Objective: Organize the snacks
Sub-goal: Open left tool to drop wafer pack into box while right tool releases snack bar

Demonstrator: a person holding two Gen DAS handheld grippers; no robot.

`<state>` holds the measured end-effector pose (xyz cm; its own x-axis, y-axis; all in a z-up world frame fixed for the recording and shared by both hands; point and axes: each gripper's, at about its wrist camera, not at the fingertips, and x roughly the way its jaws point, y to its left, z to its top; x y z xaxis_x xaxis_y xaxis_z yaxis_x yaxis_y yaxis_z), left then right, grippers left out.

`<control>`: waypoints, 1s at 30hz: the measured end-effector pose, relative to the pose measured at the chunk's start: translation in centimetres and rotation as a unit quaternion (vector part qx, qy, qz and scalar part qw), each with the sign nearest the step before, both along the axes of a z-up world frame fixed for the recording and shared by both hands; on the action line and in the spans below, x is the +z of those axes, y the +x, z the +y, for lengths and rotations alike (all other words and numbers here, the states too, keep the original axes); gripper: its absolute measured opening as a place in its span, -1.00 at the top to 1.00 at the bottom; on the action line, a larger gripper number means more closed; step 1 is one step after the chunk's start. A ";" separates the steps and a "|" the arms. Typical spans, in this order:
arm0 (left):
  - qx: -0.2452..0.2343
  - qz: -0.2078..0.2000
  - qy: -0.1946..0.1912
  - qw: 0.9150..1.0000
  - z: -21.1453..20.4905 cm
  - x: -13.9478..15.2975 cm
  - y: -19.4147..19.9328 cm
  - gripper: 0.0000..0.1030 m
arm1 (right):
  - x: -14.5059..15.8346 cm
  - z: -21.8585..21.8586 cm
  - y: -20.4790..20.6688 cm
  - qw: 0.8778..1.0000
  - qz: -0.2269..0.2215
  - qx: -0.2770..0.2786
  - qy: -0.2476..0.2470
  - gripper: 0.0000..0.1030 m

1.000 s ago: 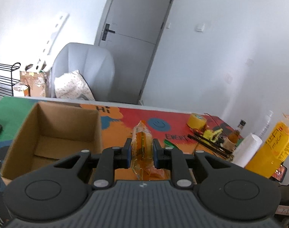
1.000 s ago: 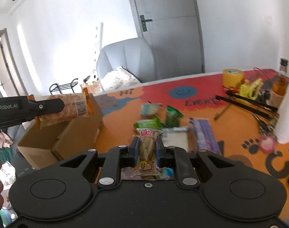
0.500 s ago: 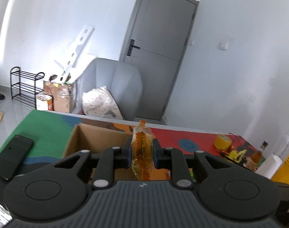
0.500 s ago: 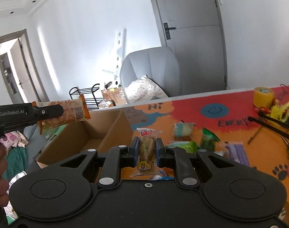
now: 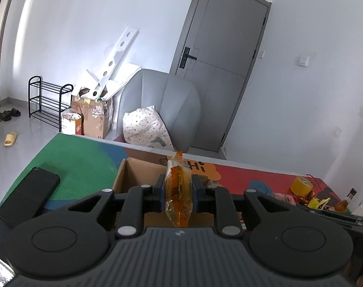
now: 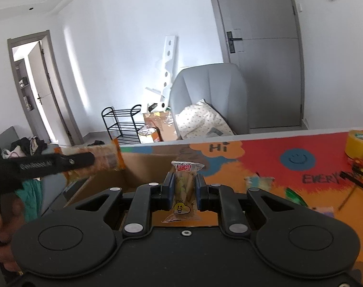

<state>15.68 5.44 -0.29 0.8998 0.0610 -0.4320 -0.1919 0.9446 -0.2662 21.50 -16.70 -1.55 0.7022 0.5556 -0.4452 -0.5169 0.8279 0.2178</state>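
Left tongs [image 5: 178, 192] pinching orange snack packet [image 5: 178, 191] edge-on, poised over open cardboard box [image 5: 133, 174] on worktop [image 5: 81, 165], likely for drop. Right tongs [image 6: 184, 189] clamped on cartoon-print snack [image 6: 183, 191], near box rim, probably next in. Loose snacks [image 6: 259, 183] remain on worktop.

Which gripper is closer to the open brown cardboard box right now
Left. The left gripper hangs over the open brown cardboard box, holding an orange packet. The right gripper is just at the box's near corner.

Orange snack packet [image 5: 179, 189], brown cardboard box [image 5: 136, 174], grey armchair [image 5: 167, 105], dotted white pillow [image 5: 145, 129]
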 end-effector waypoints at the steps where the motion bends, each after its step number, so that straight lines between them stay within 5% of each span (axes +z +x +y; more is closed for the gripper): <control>1: 0.002 0.001 -0.001 1.000 0.1 0.0 0.2 0.61 | 0.1 0.4 0.2 1.000 -0.001 0.003 0.000 0.69; 23: 0.047 0.032 -0.051 0.997 4.8 -1.9 0.5 0.47 | -0.4 7.1 2.7 0.998 0.035 0.049 -0.015 0.68; 30: 0.055 0.041 -0.038 0.997 4.6 -1.8 -0.7 -0.06 | -0.3 7.8 2.8 0.998 0.040 0.045 -0.009 0.48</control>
